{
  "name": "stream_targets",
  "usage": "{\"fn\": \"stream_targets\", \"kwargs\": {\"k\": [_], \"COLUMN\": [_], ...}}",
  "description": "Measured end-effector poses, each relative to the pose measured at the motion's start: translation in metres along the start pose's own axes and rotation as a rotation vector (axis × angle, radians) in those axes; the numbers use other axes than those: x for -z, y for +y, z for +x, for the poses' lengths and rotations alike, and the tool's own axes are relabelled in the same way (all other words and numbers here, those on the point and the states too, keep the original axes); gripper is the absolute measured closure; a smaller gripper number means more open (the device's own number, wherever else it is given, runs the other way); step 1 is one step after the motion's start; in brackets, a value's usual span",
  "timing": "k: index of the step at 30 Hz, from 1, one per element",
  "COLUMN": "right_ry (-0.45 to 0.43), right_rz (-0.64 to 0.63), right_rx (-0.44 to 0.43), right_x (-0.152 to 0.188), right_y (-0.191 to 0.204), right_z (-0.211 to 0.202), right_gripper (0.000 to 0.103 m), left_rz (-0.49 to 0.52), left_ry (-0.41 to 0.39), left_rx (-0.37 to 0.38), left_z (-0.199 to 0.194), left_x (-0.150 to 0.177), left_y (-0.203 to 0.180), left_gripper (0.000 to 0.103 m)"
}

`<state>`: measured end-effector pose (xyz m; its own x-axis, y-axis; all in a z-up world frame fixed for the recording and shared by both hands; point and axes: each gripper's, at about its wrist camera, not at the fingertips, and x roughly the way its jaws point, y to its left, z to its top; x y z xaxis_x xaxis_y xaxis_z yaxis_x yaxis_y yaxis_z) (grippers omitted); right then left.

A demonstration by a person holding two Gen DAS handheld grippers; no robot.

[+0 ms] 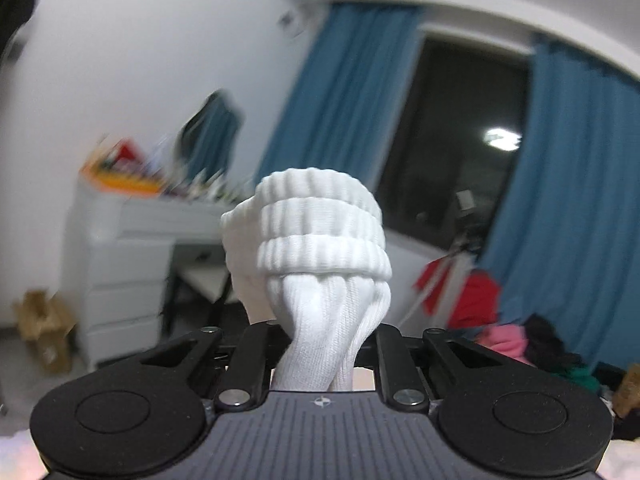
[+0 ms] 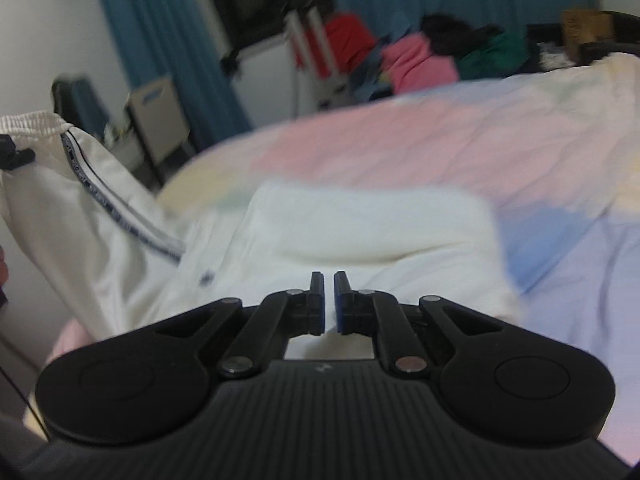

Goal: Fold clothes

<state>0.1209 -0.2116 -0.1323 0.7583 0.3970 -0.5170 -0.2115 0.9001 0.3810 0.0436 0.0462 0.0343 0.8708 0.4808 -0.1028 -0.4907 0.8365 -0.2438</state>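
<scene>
Up in the air, the left gripper pinches a bunched white garment: the twisted cloth runs between its jaws and a ribbed elastic hem mushrooms above them, in front of blue curtains and a dark window. A white chest of drawers stands by the wall to the left.

From the right wrist view, the right gripper has its jaws pressed almost together with only a thin slit between the blue pads, and nothing in them. It hangs over the same white garment, which lies across the near part of a bed covered in pastel pink, blue and yellow. At the near left edge, one part with a dark side stripe rises off the bed. A heap of coloured clothes sits beyond the far edge.
</scene>
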Motion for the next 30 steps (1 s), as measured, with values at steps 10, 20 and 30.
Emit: {"fn": "stream_targets", "kwargs": {"k": [10,20,30], "right_ry": [-0.22,-0.263,-0.161], "right_rz": [0.349,0.569,0.548], "right_rx": [0.081,-0.064,-0.176], "right_x": [-0.021,-0.013,-0.014], "right_y": [-0.1,-0.144,-0.133], "right_z": [-0.065,-0.059,-0.039], "right_gripper": [0.094,0.094,0.094], "left_rz": [0.276,0.707,0.786], "left_ry": [-0.103,0.07,0.254], "left_rx": [0.253,0.416,0.471], "left_z": [-0.052,-0.075,-0.006], "left_x": [0.126,0.276,0.254], "left_y": [-0.206,-0.278,-0.224], "left_gripper": [0.09,0.088,0.023]}}
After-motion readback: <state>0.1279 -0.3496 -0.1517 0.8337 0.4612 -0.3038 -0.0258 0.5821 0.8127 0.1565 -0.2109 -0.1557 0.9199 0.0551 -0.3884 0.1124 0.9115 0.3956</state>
